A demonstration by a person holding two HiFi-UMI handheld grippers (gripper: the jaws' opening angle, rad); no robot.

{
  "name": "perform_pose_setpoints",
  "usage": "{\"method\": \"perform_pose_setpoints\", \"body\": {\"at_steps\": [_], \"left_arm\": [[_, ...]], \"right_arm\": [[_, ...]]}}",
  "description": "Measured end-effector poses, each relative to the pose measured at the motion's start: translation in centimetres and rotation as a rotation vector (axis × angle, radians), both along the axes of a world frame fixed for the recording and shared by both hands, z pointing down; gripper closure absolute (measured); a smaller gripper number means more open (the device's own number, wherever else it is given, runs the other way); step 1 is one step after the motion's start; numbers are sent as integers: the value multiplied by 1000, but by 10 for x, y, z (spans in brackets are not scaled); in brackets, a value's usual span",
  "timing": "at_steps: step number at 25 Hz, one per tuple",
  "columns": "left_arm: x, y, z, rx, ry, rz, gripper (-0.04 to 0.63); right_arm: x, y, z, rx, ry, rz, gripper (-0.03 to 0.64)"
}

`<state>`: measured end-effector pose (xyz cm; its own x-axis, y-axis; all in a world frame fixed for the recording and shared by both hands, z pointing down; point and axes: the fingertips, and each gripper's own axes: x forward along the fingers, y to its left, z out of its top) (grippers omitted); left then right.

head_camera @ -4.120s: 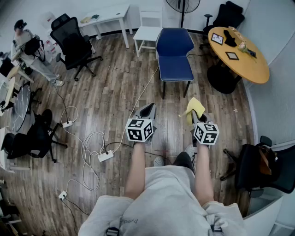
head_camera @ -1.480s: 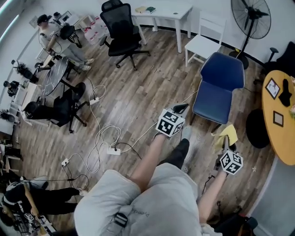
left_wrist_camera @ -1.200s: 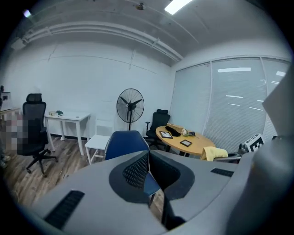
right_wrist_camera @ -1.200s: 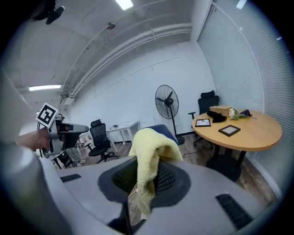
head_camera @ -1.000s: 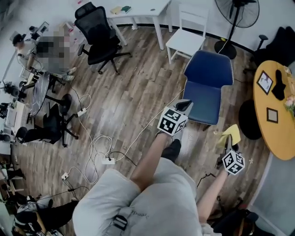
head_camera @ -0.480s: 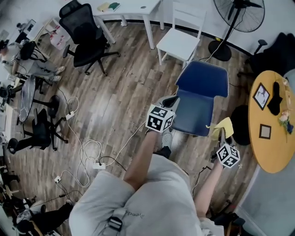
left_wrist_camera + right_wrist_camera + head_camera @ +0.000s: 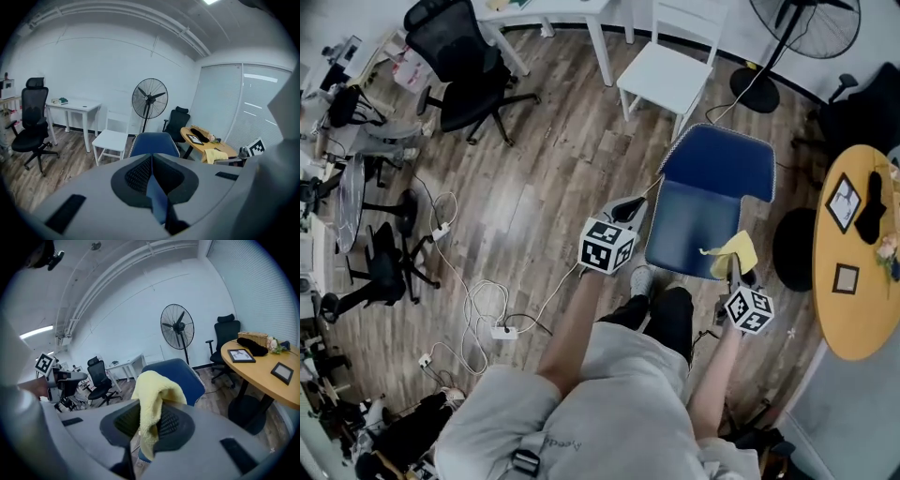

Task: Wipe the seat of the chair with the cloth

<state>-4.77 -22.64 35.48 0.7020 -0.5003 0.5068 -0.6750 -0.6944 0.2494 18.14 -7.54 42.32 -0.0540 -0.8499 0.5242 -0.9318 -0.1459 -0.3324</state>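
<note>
Right hand-held gripper (image 7: 737, 279), clamped on the yellow cloth (image 7: 727, 253), hovers by the front corner of the seat (image 7: 689, 223); I should land it flat, pressing evenly.

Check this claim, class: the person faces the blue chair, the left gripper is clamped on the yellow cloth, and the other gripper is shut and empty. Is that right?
One thing is wrong: the yellow cloth is clamped in the right gripper, not the left, as the right gripper view shows. The rest stands: the person faces the blue chair, and the other one, the left gripper, is shut and empty.
</note>
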Motion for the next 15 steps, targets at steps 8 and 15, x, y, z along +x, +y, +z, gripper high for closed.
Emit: {"method": "perform_pose_setpoints", "body": {"at_steps": [8,15], "left_arm": [[39,-51,74,18,-50,-10,566],[41,-59,181,-35,-122,56,566]], "right_arm": [[8,-26,92,-130,0,-105,549],[12,-31,188,-214,-8,-130,549]]}}
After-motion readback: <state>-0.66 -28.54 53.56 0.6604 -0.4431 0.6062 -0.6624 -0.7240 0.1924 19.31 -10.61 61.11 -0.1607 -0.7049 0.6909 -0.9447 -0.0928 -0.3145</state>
